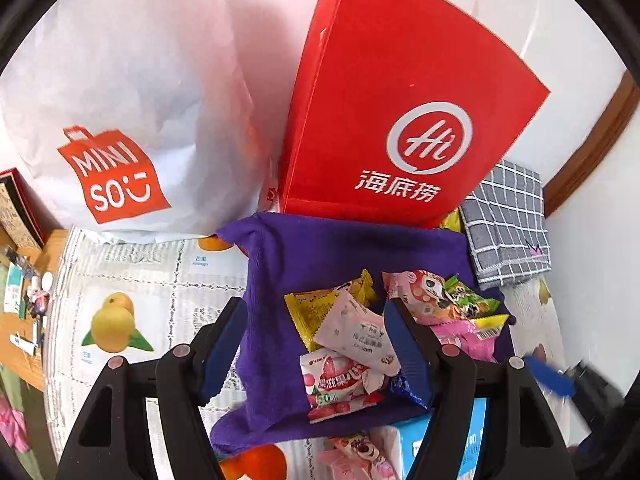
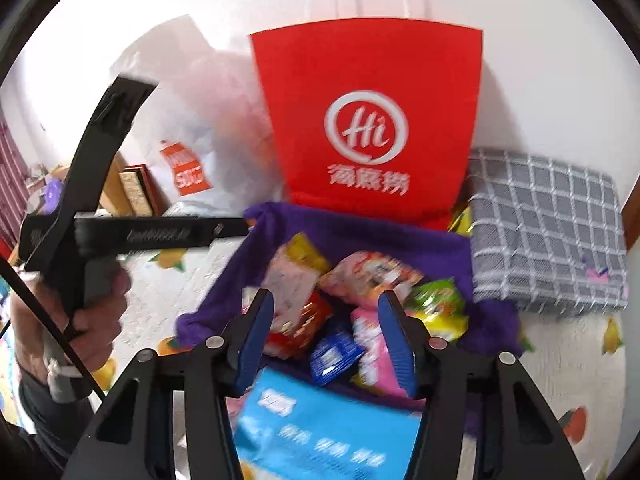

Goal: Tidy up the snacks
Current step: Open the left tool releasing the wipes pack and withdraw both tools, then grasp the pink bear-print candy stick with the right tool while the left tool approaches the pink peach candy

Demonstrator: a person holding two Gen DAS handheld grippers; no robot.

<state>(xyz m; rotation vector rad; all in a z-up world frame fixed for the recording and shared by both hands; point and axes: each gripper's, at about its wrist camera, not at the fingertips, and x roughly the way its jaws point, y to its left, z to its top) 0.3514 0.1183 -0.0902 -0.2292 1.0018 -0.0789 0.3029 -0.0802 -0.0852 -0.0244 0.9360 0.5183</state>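
A purple cloth (image 1: 280,280) (image 2: 360,236) lies on the table with a pile of small snack packets on it: a yellow one (image 1: 312,308), a pale pink one (image 1: 356,336), a strawberry one (image 1: 340,384), a green one (image 2: 436,304), a blue one (image 2: 334,354). My left gripper (image 1: 316,352) is open above the cloth's left part, with packets between its fingers. My right gripper (image 2: 326,340) is open over the near side of the pile. The left gripper's body and the hand holding it show at the left of the right wrist view (image 2: 92,232).
A red paper bag (image 1: 384,112) (image 2: 372,120) and a white MINISO bag (image 1: 120,120) stand behind the cloth. A folded grey checked towel (image 2: 548,232) lies at the right. A light blue packet (image 2: 328,432) lies near me. The tablecloth (image 1: 120,280) has fruit prints.
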